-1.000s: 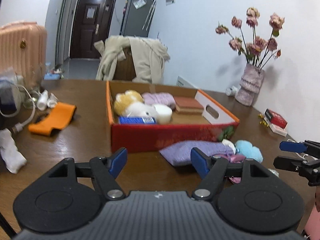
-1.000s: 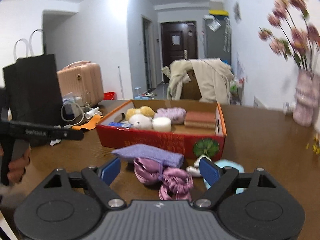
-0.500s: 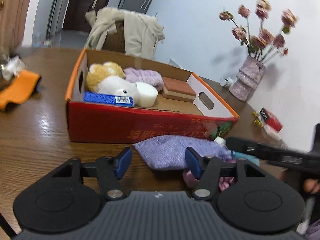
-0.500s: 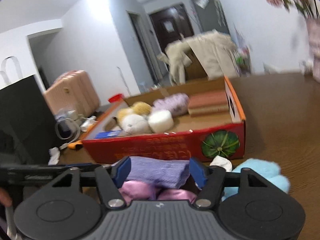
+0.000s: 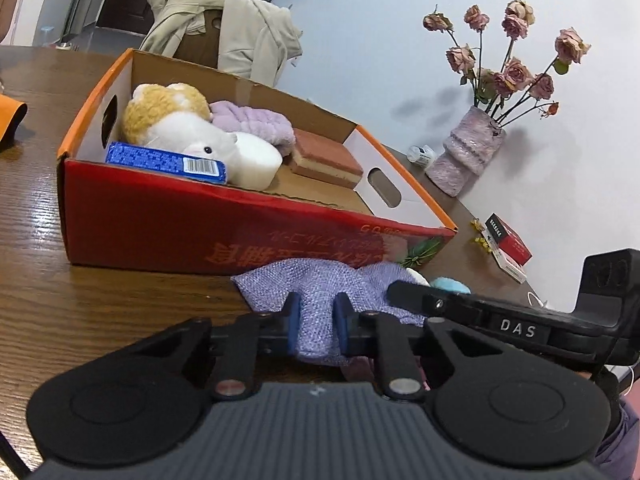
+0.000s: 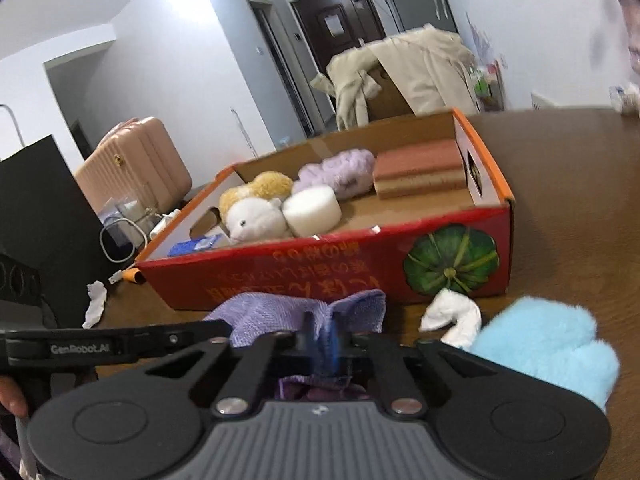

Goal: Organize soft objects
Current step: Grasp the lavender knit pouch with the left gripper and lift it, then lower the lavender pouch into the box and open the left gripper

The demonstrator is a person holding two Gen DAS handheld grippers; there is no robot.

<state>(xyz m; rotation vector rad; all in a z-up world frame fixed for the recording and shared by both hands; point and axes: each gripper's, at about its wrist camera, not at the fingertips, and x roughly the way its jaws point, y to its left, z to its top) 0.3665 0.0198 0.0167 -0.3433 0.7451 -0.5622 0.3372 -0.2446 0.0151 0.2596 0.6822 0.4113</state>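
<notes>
L wrist view: left gripper point(image 5: 317, 322) clamped on flat lilac woven cloth point(image 5: 316, 280), blue pads pinching a bunched fold at the near edge. Cloth lying on brown wood table point(image 5: 80, 312), right in front of red cardboard box w/ orange rim point(image 5: 160, 220). Looks light, limp, v. floppy; likely to sag and trail if lifted from one spot, so edge grips at two points make sense. Not slippery, not fragile by the look. Readable: "DAS" on right gripper's black arm, barcode on blue packet point(image 5: 166, 161) inside box; red box print upside down, not legible.

R wrist view: right gripper point(image 6: 322, 344) closed on same cloth's near-right edge, blurred but pads together w/ fabric between. Fluffy sky-blue plush mitt point(image 6: 548, 348) and crumpled white sock point(image 6: 454, 316) on table just right of cloth. "GenRobot.AI" on the other gripper's arm; green pumpkin picture on box front.
</notes>
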